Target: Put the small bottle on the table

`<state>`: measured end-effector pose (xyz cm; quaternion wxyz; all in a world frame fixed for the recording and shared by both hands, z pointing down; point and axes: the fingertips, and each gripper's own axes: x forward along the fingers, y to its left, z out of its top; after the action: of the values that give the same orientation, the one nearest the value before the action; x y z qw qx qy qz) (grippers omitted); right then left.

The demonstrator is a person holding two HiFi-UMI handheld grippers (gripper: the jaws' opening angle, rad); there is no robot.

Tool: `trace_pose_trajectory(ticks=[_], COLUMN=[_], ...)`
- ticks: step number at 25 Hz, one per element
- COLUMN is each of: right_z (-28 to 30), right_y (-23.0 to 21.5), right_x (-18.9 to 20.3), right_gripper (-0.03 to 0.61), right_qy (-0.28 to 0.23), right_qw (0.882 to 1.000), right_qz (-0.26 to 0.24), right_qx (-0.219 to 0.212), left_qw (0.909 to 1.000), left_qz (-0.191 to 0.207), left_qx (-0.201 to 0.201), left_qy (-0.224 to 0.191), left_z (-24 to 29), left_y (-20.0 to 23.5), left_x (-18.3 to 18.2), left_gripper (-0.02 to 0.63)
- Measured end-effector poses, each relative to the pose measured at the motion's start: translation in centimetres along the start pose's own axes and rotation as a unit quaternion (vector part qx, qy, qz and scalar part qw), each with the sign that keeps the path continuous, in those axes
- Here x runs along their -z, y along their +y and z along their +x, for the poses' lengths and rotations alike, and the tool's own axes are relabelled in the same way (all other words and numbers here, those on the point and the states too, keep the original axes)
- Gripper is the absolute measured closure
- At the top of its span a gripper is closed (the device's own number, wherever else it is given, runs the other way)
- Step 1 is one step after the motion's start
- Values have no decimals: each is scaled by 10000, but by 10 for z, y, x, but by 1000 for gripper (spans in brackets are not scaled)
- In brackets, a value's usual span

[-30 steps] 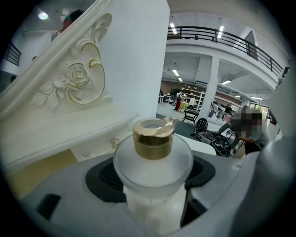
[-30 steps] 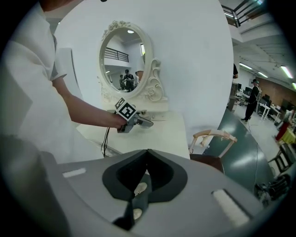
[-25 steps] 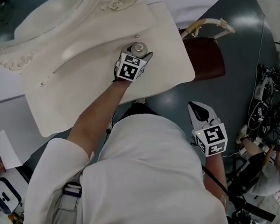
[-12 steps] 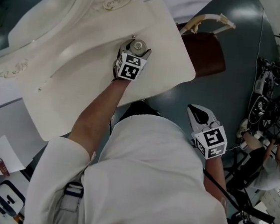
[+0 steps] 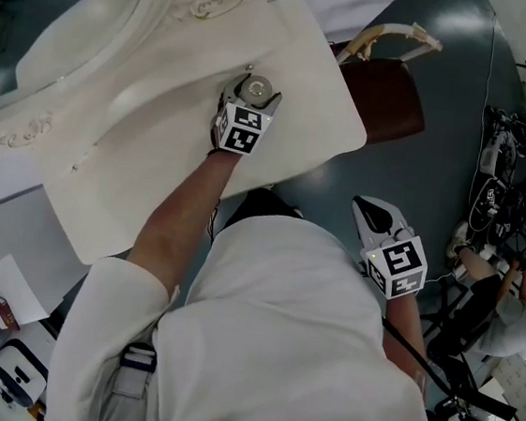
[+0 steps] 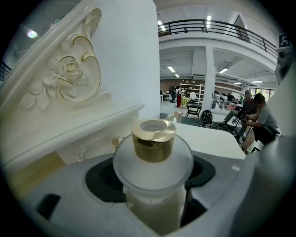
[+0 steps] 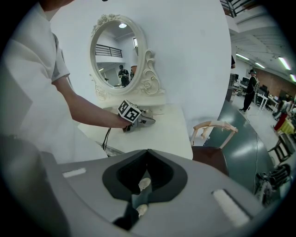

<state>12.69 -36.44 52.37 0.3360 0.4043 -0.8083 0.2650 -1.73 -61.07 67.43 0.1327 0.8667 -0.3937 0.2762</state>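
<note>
Two grippers: the left gripper [image 5: 253,96] and the right gripper [image 5: 374,209] are each held in one hand of a person in a white short-sleeved shirt [image 5: 285,349].
Left jaws: they are clamped on a small frosted-white glass bottle [image 6: 153,159], one jaw on each side of its body.
Bottle: it is held upright, with its round shoulder and shiny gold cap [image 6: 153,139] standing above the jaws.
Bottle's place: it is seen over the cream-white dressing table [image 5: 146,163], towards the back of the top and near the carved base of the mirror. Whether its base touches the table top cannot be told.
Left arm: it is stretched bare across the table top from the front edge.
Right jaws: they are closed together, and nothing is gripped between them.
Right gripper's place: it is held low beside the person's body, over the grey-green floor [image 5: 442,131] and well apart from the table.
Mirror: an oval glass in a white frame with carved roses and gilt lines [image 7: 118,55] stands at the back of the table, against a white wall.
Chair: a seat of dark brown with a pale curved back [image 5: 384,101] stands just beside the table's right end.
Background: several people are seen far off in a large hall with a railed upper gallery.
</note>
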Motion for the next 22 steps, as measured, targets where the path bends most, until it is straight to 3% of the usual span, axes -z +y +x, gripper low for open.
trace_pose_trajectory(ticks=[12, 22], right_z=[-20, -38], right_y=[1, 7], right_x=[15, 28], right_gripper=[577, 577], right_qy=[-86, -257], right_qw=[10000, 9995], right_qz=[-47, -173], right_qx=[-1, -89], left_qw=[9997, 9988], left_qz=[-27, -129], left_qx=[-220, -432], left_qy=[-33, -201], left_z=[-9, -49], left_y=[0, -7], left_x=[-2, -5], left_gripper=[258, 242])
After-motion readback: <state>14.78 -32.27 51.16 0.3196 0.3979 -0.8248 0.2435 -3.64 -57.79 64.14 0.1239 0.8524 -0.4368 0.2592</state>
